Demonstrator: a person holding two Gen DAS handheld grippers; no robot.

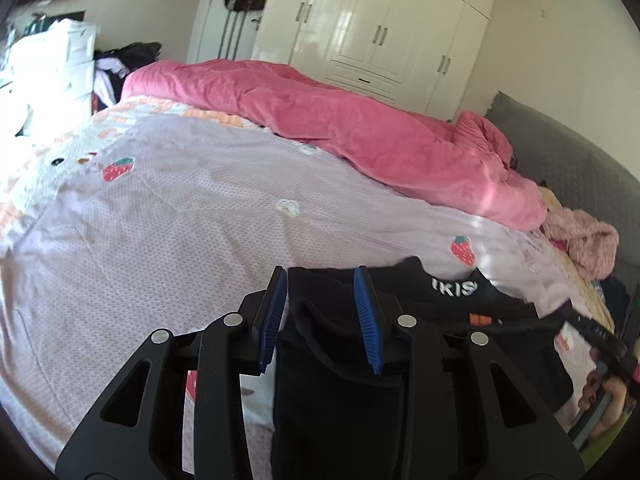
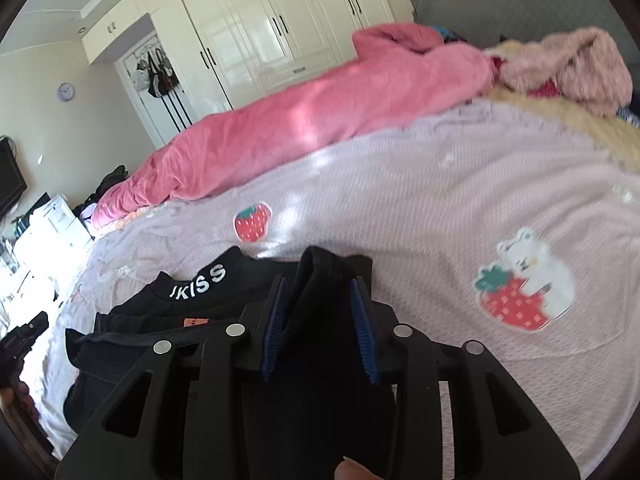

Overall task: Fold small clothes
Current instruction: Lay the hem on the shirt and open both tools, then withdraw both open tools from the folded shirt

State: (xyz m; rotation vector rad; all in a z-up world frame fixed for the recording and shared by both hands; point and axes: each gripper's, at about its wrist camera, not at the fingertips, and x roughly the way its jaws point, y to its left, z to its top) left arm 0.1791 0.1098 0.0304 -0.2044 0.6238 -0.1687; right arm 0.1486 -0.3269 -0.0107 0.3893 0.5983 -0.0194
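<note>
- Left wrist view: a lilac bedsheet [image 1: 180, 220] with strawberry prints fills the frame from nine o'clock to the centre.
- A rumpled pink duvet [image 1: 360, 128] lies along the far side of the bed, toward one o'clock, with a white wardrobe [image 1: 380, 28] behind it.
- At six o'clock the left gripper [image 1: 324, 312] has its blue pads slightly apart; a fold of the black garment [image 1: 448, 292] lies between them, and the pads do not press on it.
- The garment's collar, with white lettering, sits at four o'clock.
- Right wrist view: the black garment [image 2: 192, 300] spreads at eight o'clock on the sheet.
- At six o'clock the right gripper [image 2: 320, 316] stands partly open around a raised fold, not visibly pinching it.
- A strawberry-and-bear print [image 2: 524, 292] lies at three o'clock.
</note>
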